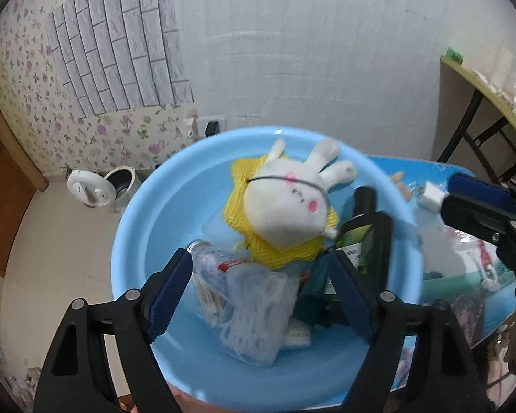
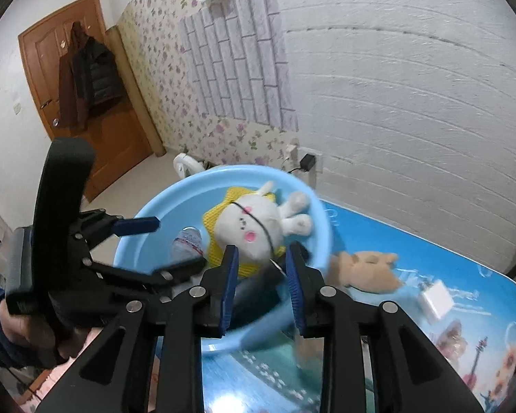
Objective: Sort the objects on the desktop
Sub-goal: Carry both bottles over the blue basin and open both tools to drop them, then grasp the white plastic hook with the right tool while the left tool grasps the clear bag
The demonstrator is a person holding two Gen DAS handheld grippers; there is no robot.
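Note:
A light blue basin [image 1: 137, 213] [image 2: 161, 206] stands on the table's left end. In it lie a white bunny plush [image 1: 285, 206] [image 2: 251, 227] on a yellow cloth [image 1: 278, 254], a clear plastic bottle [image 1: 213, 261] [image 2: 187, 241], a white foam net [image 1: 254, 316] and a blurred dark green bottle [image 1: 364, 230]. My left gripper [image 1: 259, 292] [image 2: 179, 241] hangs open over the bottle and net, pads clear of both. My right gripper [image 2: 261, 275] [image 1: 447, 199] is open above the basin's near rim, with nothing pressed between its pads.
A brown plush toy [image 2: 364, 272] and a white adapter [image 2: 435, 299] [image 1: 430, 199] lie on the blue picture mat [image 2: 412, 247] right of the basin. A white fan [image 1: 89, 189] stands on the floor beyond. Another table [image 1: 481, 79] is at the far right, a door [image 2: 86, 103] at the left.

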